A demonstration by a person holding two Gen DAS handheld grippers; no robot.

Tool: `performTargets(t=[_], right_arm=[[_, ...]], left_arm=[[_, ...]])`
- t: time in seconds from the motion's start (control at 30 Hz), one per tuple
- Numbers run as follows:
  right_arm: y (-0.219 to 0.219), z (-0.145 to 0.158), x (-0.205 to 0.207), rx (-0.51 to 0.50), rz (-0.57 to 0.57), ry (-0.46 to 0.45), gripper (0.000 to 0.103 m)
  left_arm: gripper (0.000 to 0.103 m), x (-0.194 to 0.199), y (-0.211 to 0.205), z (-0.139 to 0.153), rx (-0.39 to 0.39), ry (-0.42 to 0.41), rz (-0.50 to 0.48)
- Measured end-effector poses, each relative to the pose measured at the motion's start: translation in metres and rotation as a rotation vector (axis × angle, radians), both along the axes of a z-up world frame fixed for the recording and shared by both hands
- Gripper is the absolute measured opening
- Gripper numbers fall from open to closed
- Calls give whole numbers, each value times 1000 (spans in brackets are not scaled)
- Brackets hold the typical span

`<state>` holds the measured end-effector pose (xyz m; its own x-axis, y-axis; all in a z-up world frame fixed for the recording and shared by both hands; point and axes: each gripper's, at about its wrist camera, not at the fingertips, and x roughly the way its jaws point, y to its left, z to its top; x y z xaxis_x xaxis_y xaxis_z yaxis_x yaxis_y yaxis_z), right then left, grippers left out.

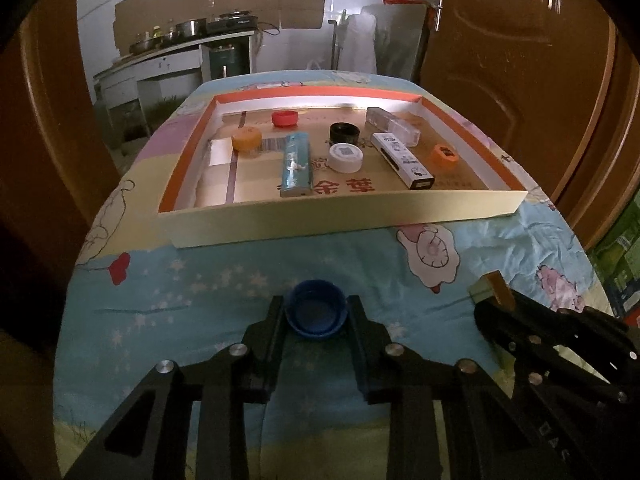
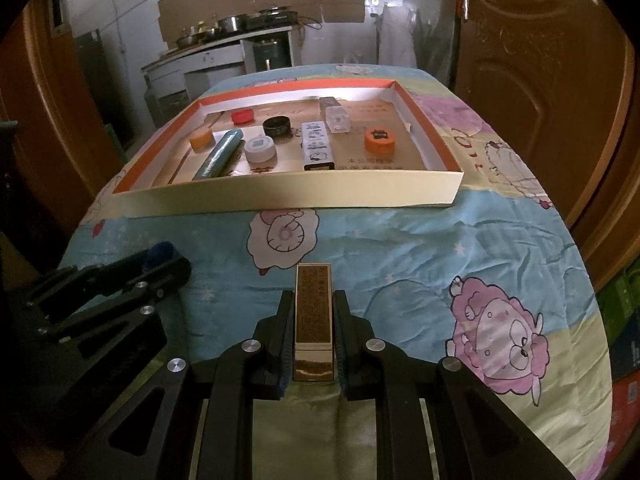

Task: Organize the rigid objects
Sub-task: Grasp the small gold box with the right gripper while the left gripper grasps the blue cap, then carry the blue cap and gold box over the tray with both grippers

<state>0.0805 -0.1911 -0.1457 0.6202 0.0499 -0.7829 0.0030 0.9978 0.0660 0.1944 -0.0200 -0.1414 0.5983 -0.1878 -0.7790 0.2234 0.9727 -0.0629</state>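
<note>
My left gripper (image 1: 315,307) is shut on a blue bottle cap (image 1: 315,314), open side up, just above the cartoon cloth. My right gripper (image 2: 313,303) is shut on a narrow gold box (image 2: 313,312) that lies lengthwise between its fingers. A shallow cardboard tray (image 1: 344,216) with orange outer walls lies ahead of both grippers. It holds several caps, among them a red cap (image 1: 285,118) and a white cap (image 1: 345,157), a teal box (image 1: 296,165), a white and black box (image 1: 402,160) and a clear box (image 1: 394,125).
The table is covered by a blue and yellow cloth with sheep drawings (image 2: 400,240). Wooden doors (image 1: 520,80) stand to the right and left. A kitchen counter with pots (image 1: 192,36) is behind the table. Green boxes (image 1: 620,260) are stacked at the right edge.
</note>
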Motion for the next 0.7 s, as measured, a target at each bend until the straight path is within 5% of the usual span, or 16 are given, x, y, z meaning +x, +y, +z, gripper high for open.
performTargets(t=[0.7], right_arm=[[10,26,-2,-45,33,-59,18]], left_arm=[[30,-16,12,48,-55,-100,46]])
